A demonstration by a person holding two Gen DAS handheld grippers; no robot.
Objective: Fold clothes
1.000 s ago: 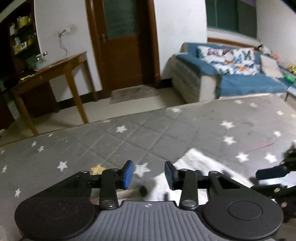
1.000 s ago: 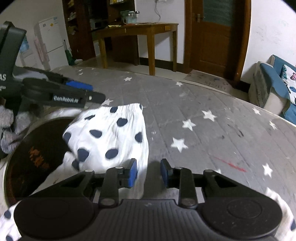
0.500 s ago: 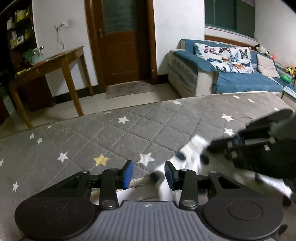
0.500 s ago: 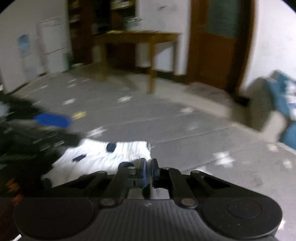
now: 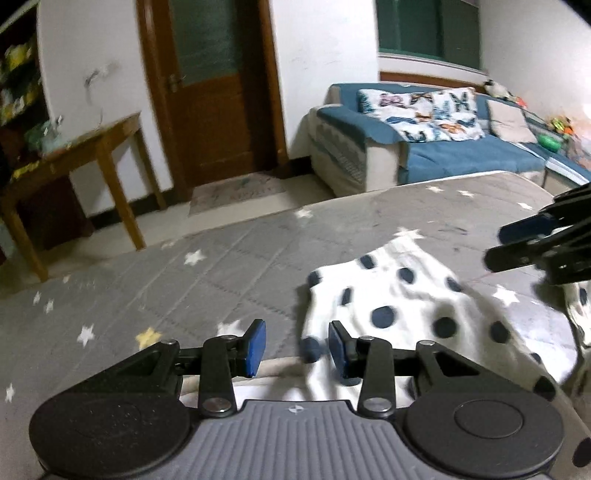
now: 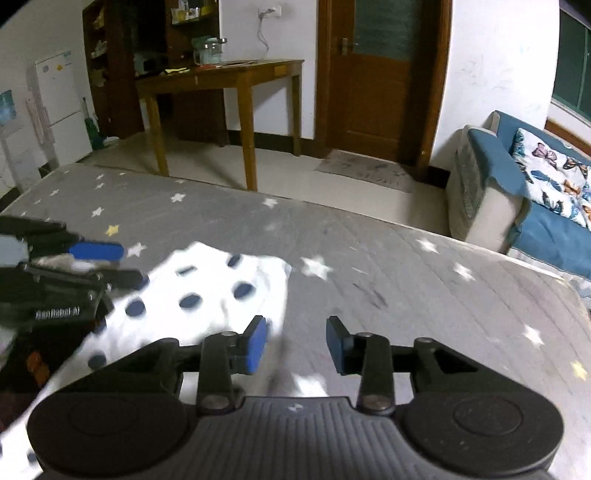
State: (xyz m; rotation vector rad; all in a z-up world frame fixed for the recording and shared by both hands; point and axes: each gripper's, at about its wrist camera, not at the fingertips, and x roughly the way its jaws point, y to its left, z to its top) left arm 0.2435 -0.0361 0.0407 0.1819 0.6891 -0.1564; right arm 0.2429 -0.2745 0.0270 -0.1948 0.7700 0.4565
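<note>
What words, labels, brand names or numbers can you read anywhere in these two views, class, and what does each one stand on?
"GenRobot.AI", blurred, only roughly legible: white lettering on the side of the left hand-held gripper, seen in the right wrist view.
Stickers on the fridge: too small to read.
Orange marks on the dark cloth at the left edge: blurred, unreadable.
Left wrist view: no text to read.

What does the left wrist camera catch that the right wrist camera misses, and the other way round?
Only the left wrist view shows the green window and the toys at the sofa's far end. Only the right wrist view shows the white fridge and the dark shelves. Both show the polka-dot garment on the starry grey mat, the wooden table, the door, the blue sofa, and both grippers' blue fingers apart, gripping nothing.
</note>
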